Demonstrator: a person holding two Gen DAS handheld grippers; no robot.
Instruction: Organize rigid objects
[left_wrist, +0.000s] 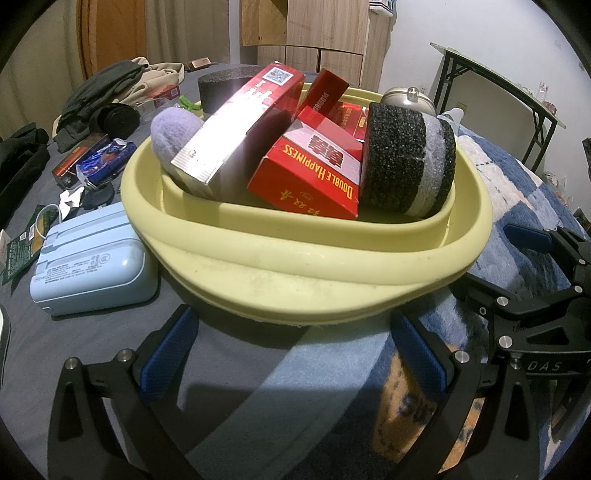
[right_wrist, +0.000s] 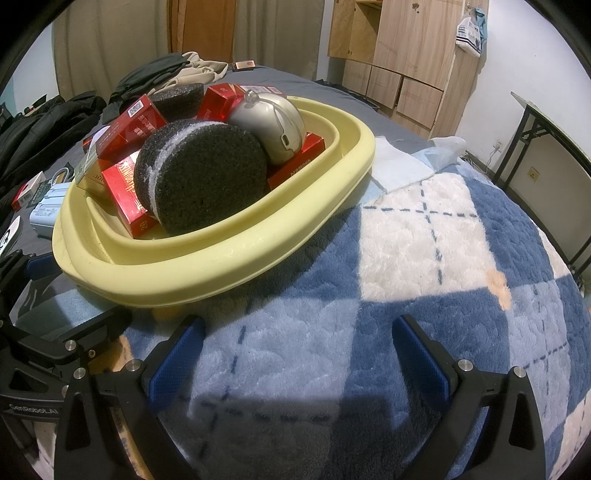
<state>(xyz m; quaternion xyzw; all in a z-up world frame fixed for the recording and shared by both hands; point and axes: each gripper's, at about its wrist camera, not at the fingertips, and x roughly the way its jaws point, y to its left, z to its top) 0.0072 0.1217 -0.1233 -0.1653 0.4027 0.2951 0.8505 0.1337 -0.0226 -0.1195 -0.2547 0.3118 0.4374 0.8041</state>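
Note:
A pale yellow basin (left_wrist: 295, 258) (right_wrist: 207, 273) rests on the bed, partly on a blue and white plaid blanket (right_wrist: 424, 240). It holds several red cartons, one marked Double Happiness (left_wrist: 314, 173), a black and grey foam disc (left_wrist: 410, 162) (right_wrist: 207, 177), a lilac plush thing (left_wrist: 170, 136) and a silver rounded device (right_wrist: 269, 122). My left gripper (left_wrist: 295, 350) is open just before the basin's near rim, nothing between its fingers. My right gripper (right_wrist: 295, 354) is open over the blanket, to the right of the basin. The right gripper's body (left_wrist: 535, 295) shows at the left wrist view's right edge.
A light blue power bank (left_wrist: 88, 266) lies left of the basin on the grey sheet. Beyond it are small boxes, a blue wrapper (left_wrist: 107, 162), a black lens (left_wrist: 118, 118) and dark clothes (left_wrist: 99, 92). A second foam disc (left_wrist: 221, 85) sits behind the basin. A folding table (left_wrist: 517, 96) stands at right.

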